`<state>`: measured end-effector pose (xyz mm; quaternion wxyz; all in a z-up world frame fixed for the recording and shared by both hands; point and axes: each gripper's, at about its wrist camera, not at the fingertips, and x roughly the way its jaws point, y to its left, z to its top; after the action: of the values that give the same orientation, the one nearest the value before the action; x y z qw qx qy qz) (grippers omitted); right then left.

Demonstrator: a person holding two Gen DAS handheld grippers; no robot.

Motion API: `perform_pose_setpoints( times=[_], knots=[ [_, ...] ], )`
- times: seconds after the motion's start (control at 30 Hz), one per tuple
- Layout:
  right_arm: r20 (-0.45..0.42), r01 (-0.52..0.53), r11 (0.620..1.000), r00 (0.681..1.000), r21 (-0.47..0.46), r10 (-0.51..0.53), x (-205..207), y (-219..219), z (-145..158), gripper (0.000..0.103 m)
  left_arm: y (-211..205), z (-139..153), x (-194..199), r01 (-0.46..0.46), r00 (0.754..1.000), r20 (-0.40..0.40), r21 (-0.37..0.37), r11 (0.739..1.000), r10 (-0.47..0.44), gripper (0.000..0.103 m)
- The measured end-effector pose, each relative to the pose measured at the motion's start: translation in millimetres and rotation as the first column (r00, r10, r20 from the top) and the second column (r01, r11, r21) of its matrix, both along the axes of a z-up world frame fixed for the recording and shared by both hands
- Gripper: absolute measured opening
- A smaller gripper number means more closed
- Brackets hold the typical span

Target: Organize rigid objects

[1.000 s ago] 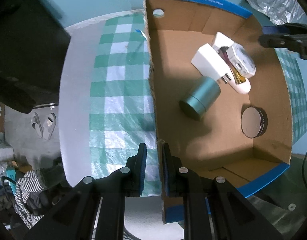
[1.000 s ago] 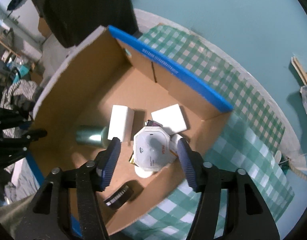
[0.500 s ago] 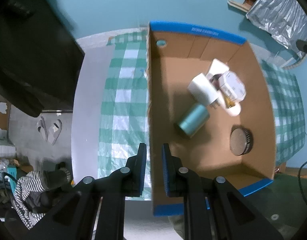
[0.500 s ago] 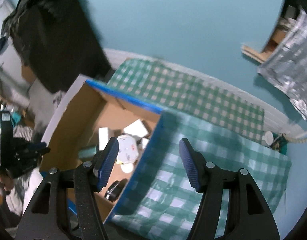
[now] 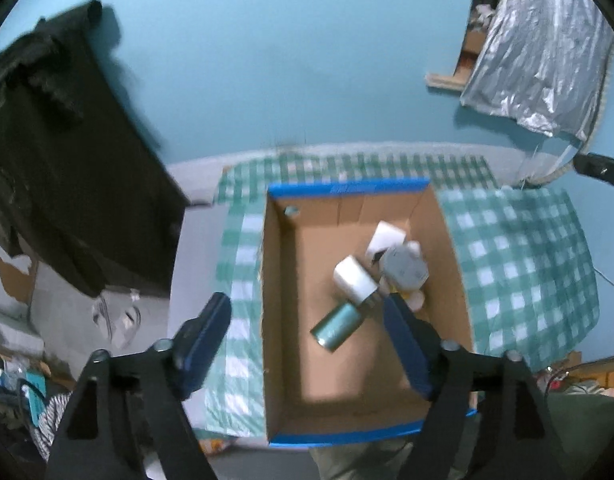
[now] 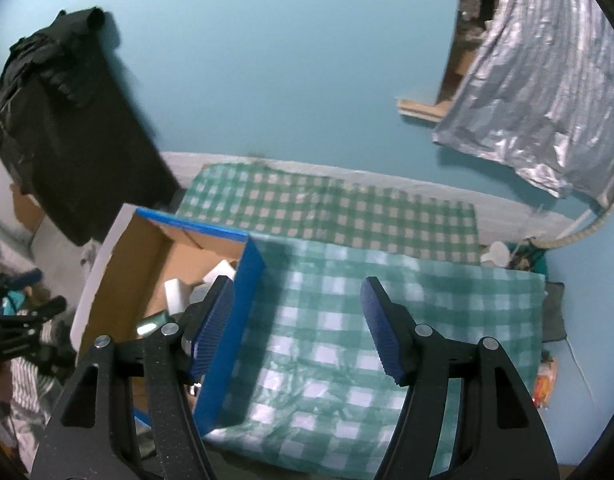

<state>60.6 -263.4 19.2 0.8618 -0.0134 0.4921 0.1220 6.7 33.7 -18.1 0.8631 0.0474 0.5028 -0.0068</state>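
An open cardboard box (image 5: 283, 320) with blue-taped rims sits on a green checked cloth. Inside lie a teal cylinder tin (image 5: 335, 326), a white block (image 5: 355, 278), a white box (image 5: 387, 236) and an octagonal white-grey case (image 5: 405, 270). My left gripper (image 5: 305, 304) hovers high above the box; its jaws are opening and stand wide, with nothing pressed between them. My right gripper (image 6: 296, 284) is open above the cloth, its left finger over the box's blue outer wall (image 6: 243, 320). A white block (image 6: 177, 292) shows inside the box.
The checked cloth (image 6: 347, 320) covers the table to the right of the box. A black garment (image 5: 67, 160) hangs at the left and a silver foil sheet (image 5: 539, 60) at the upper right of the teal wall. Slippers (image 5: 115, 316) lie on the floor.
My left gripper let go of the box's left wall, spread its jaws wide and rose. My right gripper lifted out from over the box and swung right, above the cloth.
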Motion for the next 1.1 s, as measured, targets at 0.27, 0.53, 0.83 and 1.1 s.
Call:
perform_pose_setpoints(
  times=[0.27,0.53,0.83,1.1],
  knots=[
    [0.048,0.055,0.998,0.997,-0.006,-0.055,-19.0,-10.5,5.3,0.067,-14.5,26.8,-8.2,-0.022,0.991,0.129,-0.025,0.999,0.025,0.101],
    [0.058,0.086,0.996,0.995,-0.005,-0.086,-31.4,-15.2,6.2,0.067,-16.0,37.7,-14.5,-0.035,0.983,0.179,-0.067,0.997,0.047,0.101],
    [0.072,0.09,0.996,0.993,-0.014,-0.089,-35.1,-14.4,7.3,0.067,-18.1,43.6,-20.1,-0.04,0.98,0.193,-0.037,0.999,0.046,0.102],
    [0.081,0.083,0.996,0.993,-0.013,-0.082,-36.7,-10.8,8.9,0.067,-19.4,47.3,-21.7,-0.043,0.983,0.177,-0.033,0.999,0.048,0.102]
  ],
)
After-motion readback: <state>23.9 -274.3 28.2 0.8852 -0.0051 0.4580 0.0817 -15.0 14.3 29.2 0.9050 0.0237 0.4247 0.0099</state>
